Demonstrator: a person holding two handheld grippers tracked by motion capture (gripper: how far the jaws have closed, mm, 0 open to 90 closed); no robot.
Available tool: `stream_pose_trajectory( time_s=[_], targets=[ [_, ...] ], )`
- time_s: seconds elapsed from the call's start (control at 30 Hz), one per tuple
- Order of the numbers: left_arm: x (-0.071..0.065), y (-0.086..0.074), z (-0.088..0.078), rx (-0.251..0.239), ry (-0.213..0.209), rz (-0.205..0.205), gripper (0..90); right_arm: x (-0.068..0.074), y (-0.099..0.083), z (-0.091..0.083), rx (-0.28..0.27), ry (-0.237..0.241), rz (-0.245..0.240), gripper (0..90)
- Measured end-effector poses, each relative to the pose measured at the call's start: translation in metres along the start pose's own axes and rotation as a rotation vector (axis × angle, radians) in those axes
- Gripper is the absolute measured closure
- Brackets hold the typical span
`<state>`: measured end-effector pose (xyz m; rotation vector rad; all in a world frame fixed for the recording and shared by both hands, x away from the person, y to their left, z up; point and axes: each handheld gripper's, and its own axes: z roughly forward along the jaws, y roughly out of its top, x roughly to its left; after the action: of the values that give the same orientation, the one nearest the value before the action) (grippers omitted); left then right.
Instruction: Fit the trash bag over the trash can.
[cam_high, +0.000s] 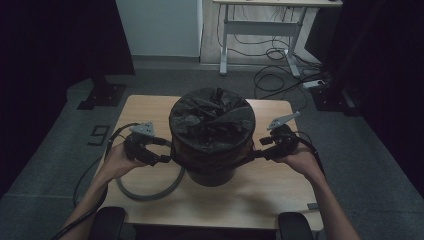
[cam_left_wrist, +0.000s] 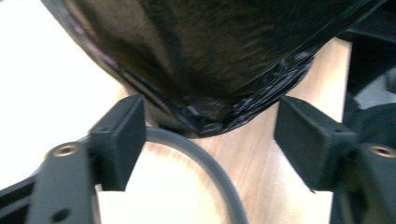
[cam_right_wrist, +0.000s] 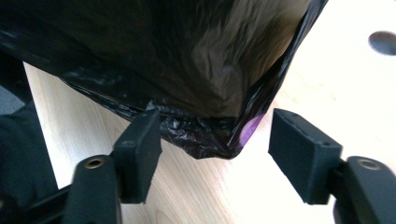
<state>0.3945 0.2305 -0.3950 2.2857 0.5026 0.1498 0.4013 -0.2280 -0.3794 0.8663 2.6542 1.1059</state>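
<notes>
Left gripper view: bag hem (cam_left_wrist: 219, 114) hangs untouched between the open jaws.

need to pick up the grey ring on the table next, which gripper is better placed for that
Left, probably. The grey ring lies on the table just below the left gripper, whose jaws stand open. The right gripper is across the bin.

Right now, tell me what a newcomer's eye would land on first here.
A black bin lined with a crumpled black bag stands mid-table. The left gripper and right gripper flank it, jaws open beside the bag's overhanging edge. A grey ring lies on the wooden table by the bin's base.
</notes>
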Motion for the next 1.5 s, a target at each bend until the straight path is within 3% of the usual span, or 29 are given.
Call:
stream_pose_trajectory(
  time_s=[0.1,0.3,0.43,0.57,0.73,0.93,1.1,1.3,1.5],
  targets=[
    [0.000,-0.010,0.005,-0.004,0.023,-0.010,15.0,0.002,0.005,-0.008,-0.022,-0.004,-0.001,27.5],
    [0.001,-0.032,0.016,-0.008,0.064,-0.058,12.2,0.004,0.018,-0.022,-0.038,-0.005,-0.002,22.4],
    [0.001,-0.048,0.021,-0.002,0.120,-0.086,10.0,0.005,0.025,-0.031,-0.063,-0.024,0.002,22.5],
    [0.004,-0.065,0.026,-0.001,0.147,-0.113,7.4,0.003,0.030,-0.039,-0.083,-0.028,0.020,24.3],
    [0.007,-0.088,0.033,0.003,0.171,-0.142,2.2,0.002,0.036,-0.048,-0.113,-0.028,0.031,29.2],
    [0.014,-0.116,0.041,-0.003,0.210,-0.189,0.0,0.003,0.047,-0.061,-0.132,-0.031,0.003,41.3],
    [0.019,-0.133,0.048,0.035,0.255,-0.219,0.0,0.004,0.058,-0.069,-0.133,-0.038,-0.009,49.1],
    [0.024,-0.145,0.052,0.066,0.293,-0.233,0.0,0.008,0.080,-0.067,-0.131,-0.049,-0.036,56.0],
    [0.027,-0.153,0.055,0.087,0.296,-0.234,0.0,0.012,0.107,-0.048,-0.118,-0.047,-0.069,52.3]
  ],
)
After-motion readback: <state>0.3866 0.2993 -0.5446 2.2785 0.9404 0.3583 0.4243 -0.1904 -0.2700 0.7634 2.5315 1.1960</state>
